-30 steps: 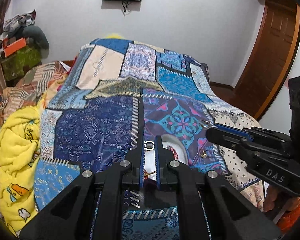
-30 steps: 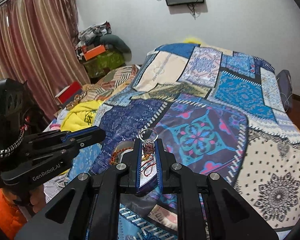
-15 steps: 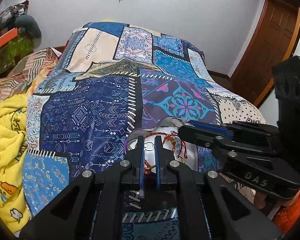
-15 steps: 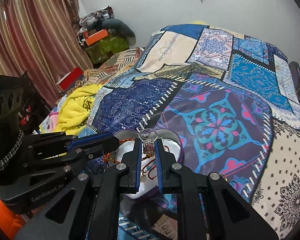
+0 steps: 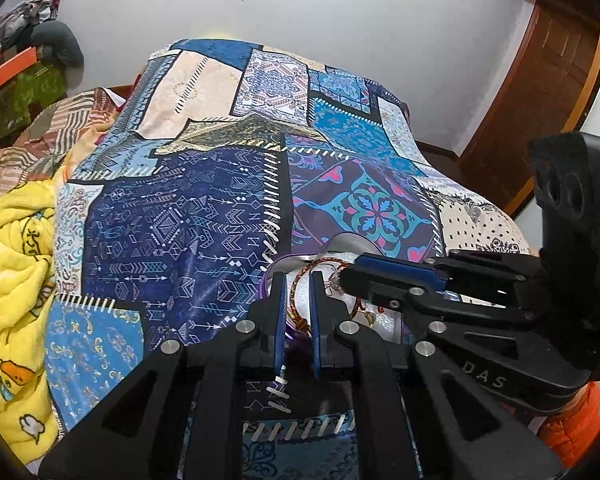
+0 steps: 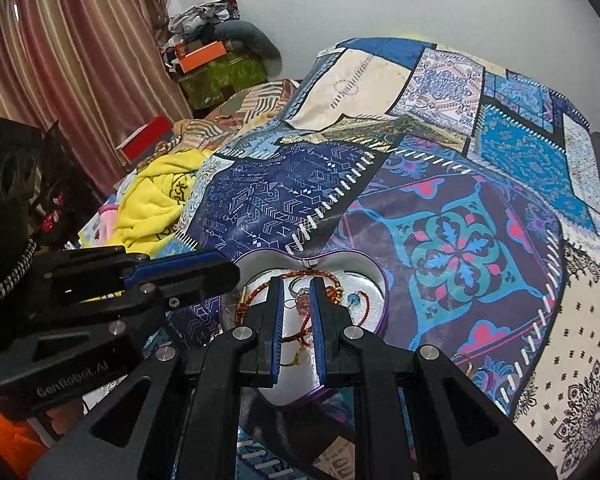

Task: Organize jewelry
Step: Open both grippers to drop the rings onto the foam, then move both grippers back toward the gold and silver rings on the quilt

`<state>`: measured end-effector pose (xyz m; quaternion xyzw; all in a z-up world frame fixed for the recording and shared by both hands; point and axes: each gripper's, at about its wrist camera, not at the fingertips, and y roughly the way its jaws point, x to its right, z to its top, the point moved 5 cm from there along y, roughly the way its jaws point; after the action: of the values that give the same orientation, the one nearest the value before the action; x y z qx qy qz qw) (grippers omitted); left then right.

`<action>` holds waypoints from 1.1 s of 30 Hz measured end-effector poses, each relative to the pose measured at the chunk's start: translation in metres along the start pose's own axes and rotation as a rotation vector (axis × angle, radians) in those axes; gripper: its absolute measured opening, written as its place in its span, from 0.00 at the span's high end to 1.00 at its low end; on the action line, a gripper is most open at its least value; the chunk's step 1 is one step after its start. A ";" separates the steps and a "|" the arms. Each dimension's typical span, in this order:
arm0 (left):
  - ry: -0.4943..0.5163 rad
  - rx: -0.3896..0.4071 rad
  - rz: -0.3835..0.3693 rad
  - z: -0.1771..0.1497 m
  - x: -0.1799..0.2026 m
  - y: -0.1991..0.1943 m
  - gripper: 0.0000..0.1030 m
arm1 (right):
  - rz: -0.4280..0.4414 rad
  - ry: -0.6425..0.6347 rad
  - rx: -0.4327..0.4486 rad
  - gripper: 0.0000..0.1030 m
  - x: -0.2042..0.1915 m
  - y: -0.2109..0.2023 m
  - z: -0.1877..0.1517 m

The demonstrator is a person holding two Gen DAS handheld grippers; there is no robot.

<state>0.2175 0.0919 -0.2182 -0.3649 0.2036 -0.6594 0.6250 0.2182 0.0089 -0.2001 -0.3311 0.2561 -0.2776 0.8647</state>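
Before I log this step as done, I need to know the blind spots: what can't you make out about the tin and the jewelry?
- Ring, right wrist view: whether the right gripper touches it; the fingers hide its sides.
- Heart-shaped tin, left wrist view: its right half is behind the right gripper.
- Small gold piece on the bedspread: too small to identify.
- Red cord bracelet between the left gripper's fingers: contact unclear.

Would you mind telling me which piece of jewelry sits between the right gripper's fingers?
The silver ring with a pink stone sits between the right gripper fingers, inside the heart-shaped tin; the red braided cord and teal bead lie outside them.
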 end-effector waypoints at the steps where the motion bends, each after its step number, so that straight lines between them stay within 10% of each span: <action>1: 0.003 0.002 0.006 0.001 0.000 -0.001 0.93 | -0.002 -0.001 0.004 0.89 0.000 -0.002 0.001; 11: 0.033 0.043 0.055 0.009 0.013 -0.021 0.88 | -0.059 0.007 0.062 0.81 0.007 -0.036 0.005; 18: 0.074 0.085 0.078 0.017 0.037 -0.039 0.66 | -0.127 0.040 0.134 0.62 0.023 -0.071 0.005; 33: 0.135 0.031 0.010 0.009 0.099 -0.022 0.60 | -0.263 0.186 0.199 0.61 0.096 -0.139 -0.024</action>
<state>0.2141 0.0001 -0.1744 -0.3089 0.2367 -0.6826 0.6186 0.2288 -0.1508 -0.1413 -0.2475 0.2606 -0.4414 0.8222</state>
